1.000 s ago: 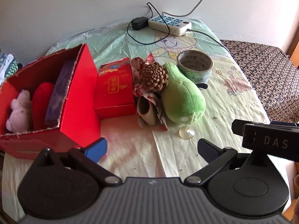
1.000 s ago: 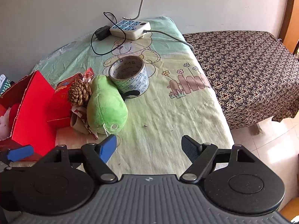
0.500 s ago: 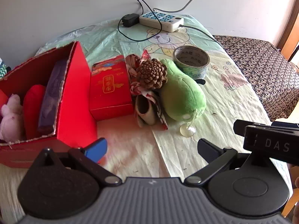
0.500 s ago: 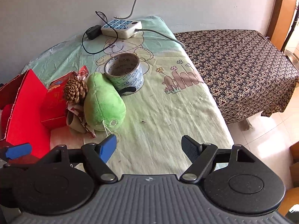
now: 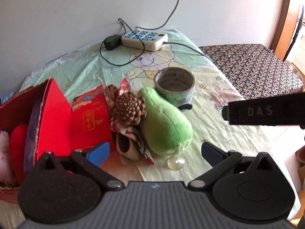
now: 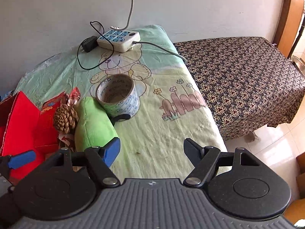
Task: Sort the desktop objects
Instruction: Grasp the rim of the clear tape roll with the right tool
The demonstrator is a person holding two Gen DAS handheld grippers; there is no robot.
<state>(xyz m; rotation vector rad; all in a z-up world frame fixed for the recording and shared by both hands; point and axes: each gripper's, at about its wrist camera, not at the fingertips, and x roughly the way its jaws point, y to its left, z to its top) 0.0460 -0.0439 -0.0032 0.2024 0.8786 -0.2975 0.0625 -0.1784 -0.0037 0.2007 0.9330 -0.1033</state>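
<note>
On the bear-print cloth lies a green plush pear [image 5: 165, 126] [image 6: 93, 122] with a suction cup [image 5: 175, 163]. A pine cone [image 5: 128, 108] [image 6: 64, 118] leans against it, over a printed wrapper. A tape roll [image 5: 174, 85] [image 6: 118, 95] stands behind the pear. Left of the cone are a small red box [image 5: 89, 120] and an open red box [image 5: 51, 118] holding soft toys. My left gripper [image 5: 154, 150] is open just before the pear, with nothing held. My right gripper [image 6: 151, 147] hovers right of the pear, its jaws closing over bare cloth.
A white power strip [image 5: 144, 39] [image 6: 118, 39] with a black adapter and cables lies at the back by the wall. A surface draped in patterned brown cloth [image 6: 238, 80] adjoins on the right, with tiled floor beyond. The right gripper's black body [image 5: 265, 110] crosses the left wrist view.
Both grippers have moved in toward the pile, so the objects look larger and lower. The left view has rolled slightly. The right jaws stand a little narrower.
</note>
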